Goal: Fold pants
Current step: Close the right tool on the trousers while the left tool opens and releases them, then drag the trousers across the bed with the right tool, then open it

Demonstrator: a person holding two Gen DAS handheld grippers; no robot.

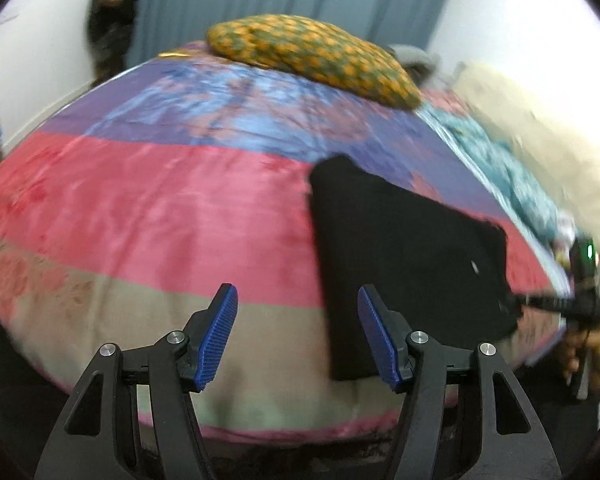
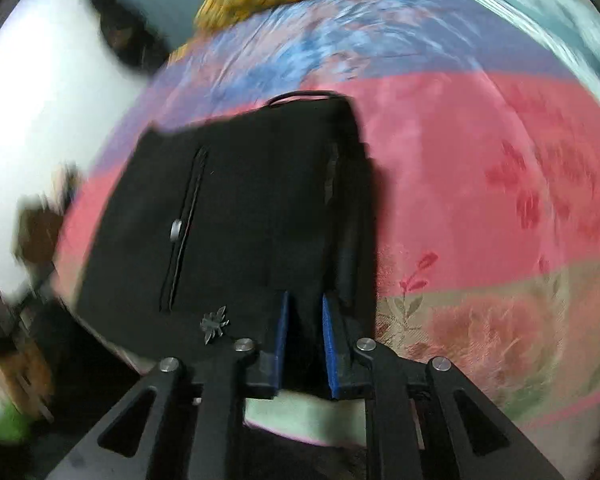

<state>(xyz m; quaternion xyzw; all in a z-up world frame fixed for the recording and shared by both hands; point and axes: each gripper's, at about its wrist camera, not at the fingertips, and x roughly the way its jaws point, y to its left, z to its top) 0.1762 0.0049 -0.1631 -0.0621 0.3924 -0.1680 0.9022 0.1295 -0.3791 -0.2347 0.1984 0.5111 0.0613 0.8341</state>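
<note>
The left gripper (image 1: 298,332) hovers over the near edge of the bedspread (image 1: 140,208) with its blue pads spread wide, holding and touching nothing. The black pants (image 1: 404,264), folded into a flat dark block, lie on the bedspread just right of it, their near left corner behind its right finger. At the far end of the bed rests an orange-patterned pillow (image 1: 316,56). The right gripper (image 2: 305,344) has its jaws drawn close, pinching the near edge of the pants (image 2: 240,208), which stretch away from it toward the far left.
</note>
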